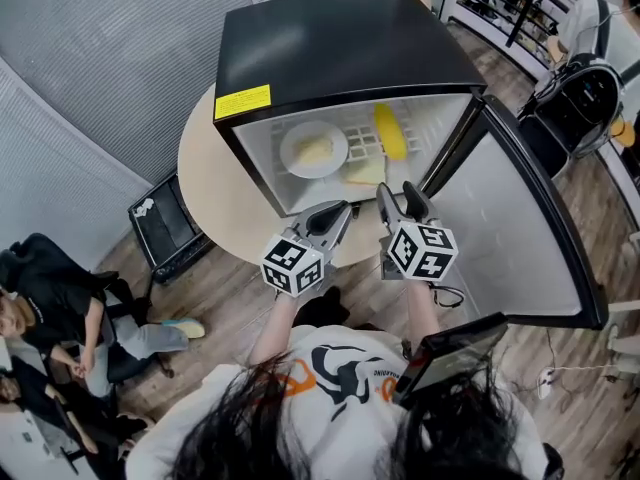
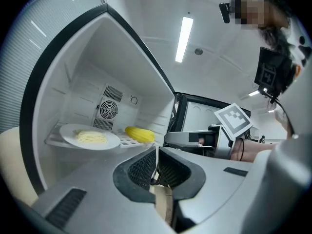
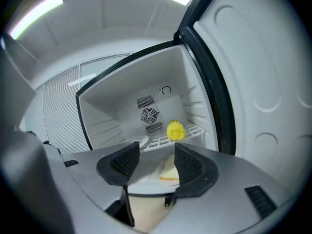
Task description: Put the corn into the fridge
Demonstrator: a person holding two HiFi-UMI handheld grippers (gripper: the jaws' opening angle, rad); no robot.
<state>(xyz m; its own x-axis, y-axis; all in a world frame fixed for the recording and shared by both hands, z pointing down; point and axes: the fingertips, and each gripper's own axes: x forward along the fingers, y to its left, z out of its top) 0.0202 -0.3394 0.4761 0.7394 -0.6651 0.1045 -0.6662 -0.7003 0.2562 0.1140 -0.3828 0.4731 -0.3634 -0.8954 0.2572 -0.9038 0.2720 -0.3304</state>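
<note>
- The corn (image 1: 389, 131) is lying on the shelf (image 1: 356, 146) of the open fridge (image 1: 340, 48), upper centre.
- The left hand-held gripper (image 1: 342, 211) is hovering with jaws together, empty.
- The right hand-held gripper (image 1: 398, 194) is hovering with jaws wide, empty.

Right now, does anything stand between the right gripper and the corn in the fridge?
Nothing visible does. The fridge door is open, and the corn lies on the wire shelf beyond the right gripper's open jaws. A pale food wedge sits lower, below that line.
</note>
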